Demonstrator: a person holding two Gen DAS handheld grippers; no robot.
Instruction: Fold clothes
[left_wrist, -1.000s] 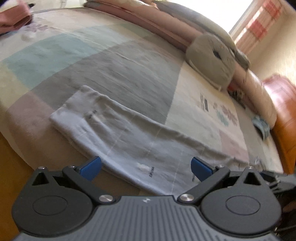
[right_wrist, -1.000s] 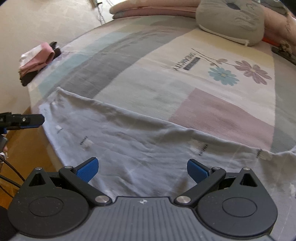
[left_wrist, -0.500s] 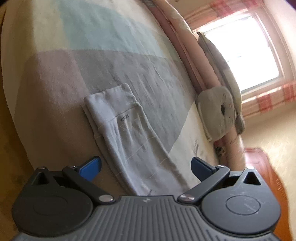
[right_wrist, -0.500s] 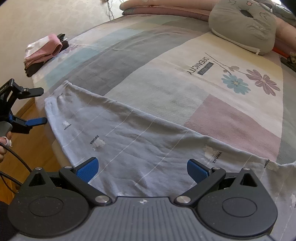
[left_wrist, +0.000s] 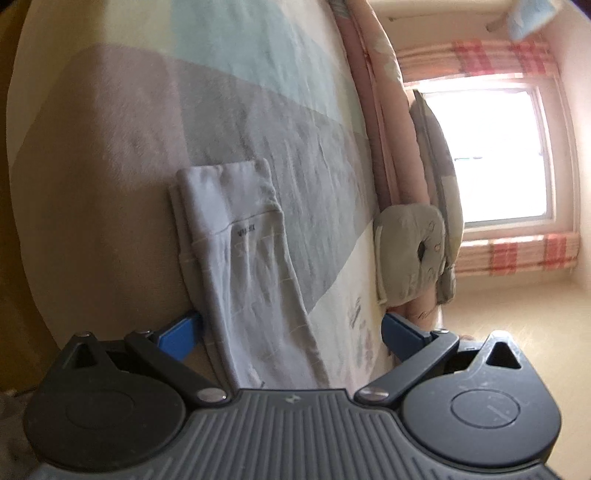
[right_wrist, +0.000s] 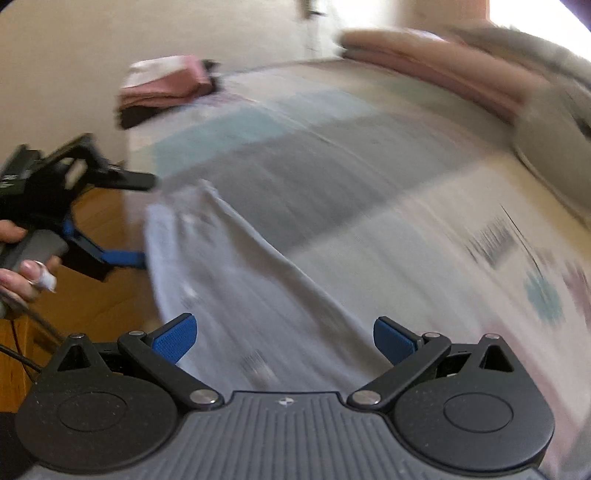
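A long light-grey garment (left_wrist: 251, 266), folded lengthwise into a narrow strip, lies flat on the patchwork bedspread (left_wrist: 110, 155) near the bed's edge. My left gripper (left_wrist: 291, 332) is open and turned on its side. The strip runs between its blue pads (left_wrist: 181, 334) without being pinched. In the blurred right wrist view the same garment (right_wrist: 229, 273) stretches away from my open right gripper (right_wrist: 284, 338), which hovers over its near part. There the left gripper (right_wrist: 142, 219) stands open at the garment's far end, one finger above and one below the cloth edge, held by a hand (right_wrist: 22, 273).
A stack of folded pink and dark clothes (right_wrist: 166, 88) sits on the bed's far corner. A grey pillow with a hole (left_wrist: 410, 251) and a rolled pink duvet (left_wrist: 369, 92) line the head side. Wooden floor (right_wrist: 92, 295) lies beside the bed edge.
The left gripper has rolled onto its side and closed in on the garment's end. The right gripper has swung left fast, so its view is blurred. Both stay open.
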